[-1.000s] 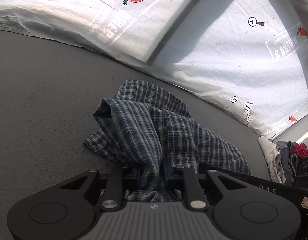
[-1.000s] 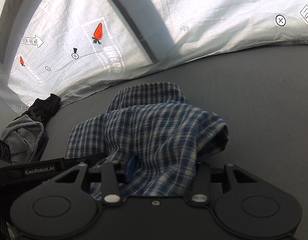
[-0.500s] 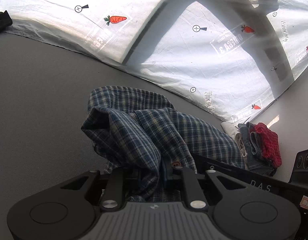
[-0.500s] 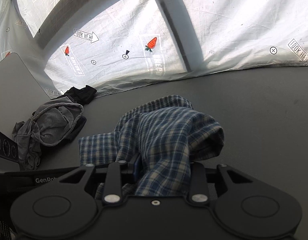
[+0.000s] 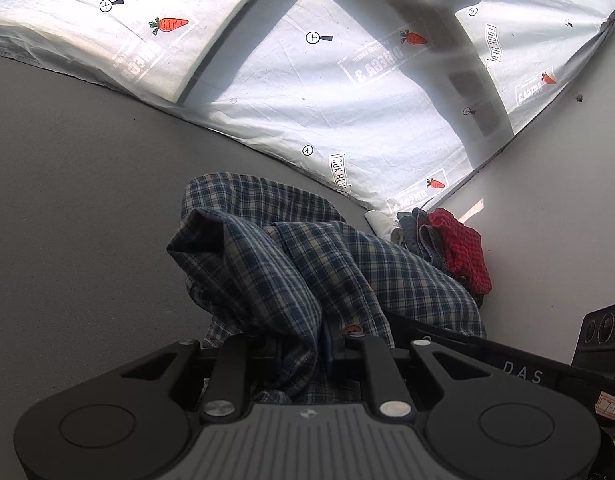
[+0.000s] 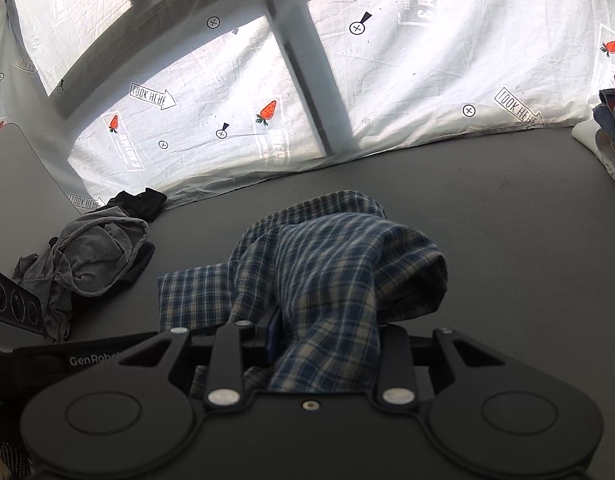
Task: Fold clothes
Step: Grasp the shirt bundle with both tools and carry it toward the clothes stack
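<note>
A blue and white plaid shirt [image 5: 291, 264] lies bunched on the grey table [image 5: 67, 208], its near edge lifted. My left gripper [image 5: 307, 344] is shut on a gathered fold of the shirt, with a button showing beside the blue pad. In the right wrist view the same plaid shirt [image 6: 331, 264] drapes over my right gripper [image 6: 319, 340], which is shut on another fold; cloth hides most of its fingers. Both grippers hold the shirt close together, side by side.
A stack of clothes with a red checked piece [image 5: 459, 248] on top sits at the table's right end, seen also as a stack [image 6: 611, 120]. A crumpled grey garment [image 6: 87, 260] and a black one [image 6: 139, 204] lie at the left. White printed sheeting [image 6: 387, 80] hangs behind.
Both grippers have risen and tilted up with the shirt, lifting its near edge. More of the sheeting, the red-topped stack and the grey garment have come into view.
</note>
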`<action>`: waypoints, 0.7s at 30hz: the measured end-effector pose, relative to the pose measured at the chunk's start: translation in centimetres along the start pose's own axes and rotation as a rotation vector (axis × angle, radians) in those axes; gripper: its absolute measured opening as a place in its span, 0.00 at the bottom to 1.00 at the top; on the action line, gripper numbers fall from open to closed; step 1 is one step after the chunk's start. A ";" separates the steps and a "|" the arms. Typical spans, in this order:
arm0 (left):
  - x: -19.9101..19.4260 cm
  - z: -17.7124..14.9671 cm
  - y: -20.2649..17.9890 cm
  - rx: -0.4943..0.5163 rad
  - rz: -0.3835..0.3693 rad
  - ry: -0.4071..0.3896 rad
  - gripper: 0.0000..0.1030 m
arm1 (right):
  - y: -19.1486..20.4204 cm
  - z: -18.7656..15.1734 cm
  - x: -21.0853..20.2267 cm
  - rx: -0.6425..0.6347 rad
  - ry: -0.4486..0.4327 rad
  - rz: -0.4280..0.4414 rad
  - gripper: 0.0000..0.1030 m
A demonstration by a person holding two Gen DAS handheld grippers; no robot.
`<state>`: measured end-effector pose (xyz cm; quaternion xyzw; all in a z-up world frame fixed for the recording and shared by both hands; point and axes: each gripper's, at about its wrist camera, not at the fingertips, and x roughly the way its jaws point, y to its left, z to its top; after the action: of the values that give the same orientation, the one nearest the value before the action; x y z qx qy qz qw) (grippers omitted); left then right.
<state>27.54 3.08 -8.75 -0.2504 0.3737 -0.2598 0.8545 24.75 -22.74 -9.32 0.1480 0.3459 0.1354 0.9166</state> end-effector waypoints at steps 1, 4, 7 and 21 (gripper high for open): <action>0.3 -0.4 -0.7 0.007 -0.004 0.004 0.18 | -0.2 -0.3 -0.6 0.008 -0.002 -0.009 0.32; 1.4 -1.3 -3.1 0.035 0.002 0.004 0.17 | -1.9 -0.8 -2.2 0.027 -0.016 -0.012 0.32; 3.0 -2.1 -5.8 0.068 0.022 -0.009 0.17 | -4.7 -0.8 -3.5 0.042 -0.040 0.010 0.32; 18.2 -9.5 -26.5 0.055 0.109 -0.142 0.18 | -28.1 7.1 -12.3 -0.097 -0.086 0.177 0.32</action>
<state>24.06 -30.20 -7.17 -0.2241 0.3181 -0.2049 0.8981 24.74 -54.17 -7.20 0.1392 0.2851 0.2259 0.9211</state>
